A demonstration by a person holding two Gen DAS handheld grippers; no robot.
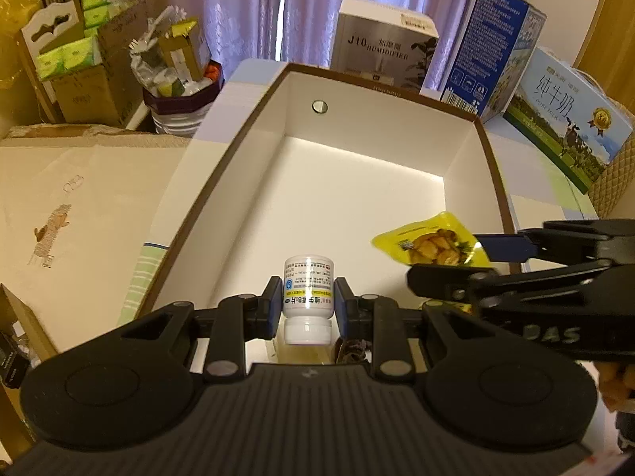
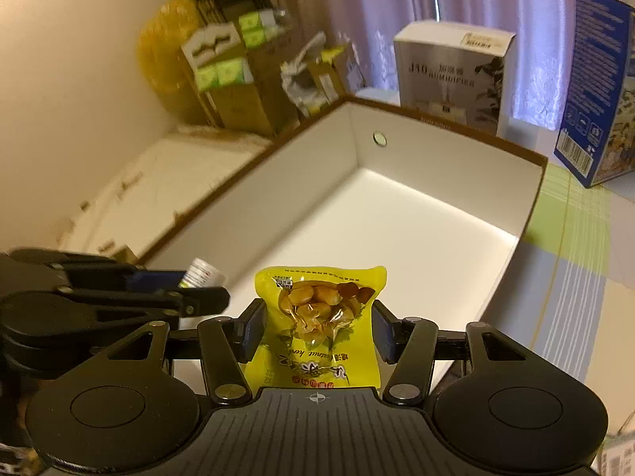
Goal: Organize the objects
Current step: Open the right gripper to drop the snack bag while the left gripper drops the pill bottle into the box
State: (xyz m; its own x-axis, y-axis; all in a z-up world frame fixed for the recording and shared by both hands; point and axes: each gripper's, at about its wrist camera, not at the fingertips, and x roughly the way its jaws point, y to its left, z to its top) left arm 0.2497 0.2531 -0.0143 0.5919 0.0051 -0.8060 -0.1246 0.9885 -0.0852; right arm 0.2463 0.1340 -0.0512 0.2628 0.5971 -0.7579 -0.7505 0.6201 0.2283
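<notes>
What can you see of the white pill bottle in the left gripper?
The pill bottle is small, white, plastic-looking, with a printed label carrying a yellow band and a blue logo. Its ribbed white cap faces the camera in the left wrist view, so the base points away. The left gripper is clamped on its body, blue pads pressed on both sides. It is held above the near end of the white open box, touching nothing else visible. In the right wrist view only part of it shows, blurred.
</notes>
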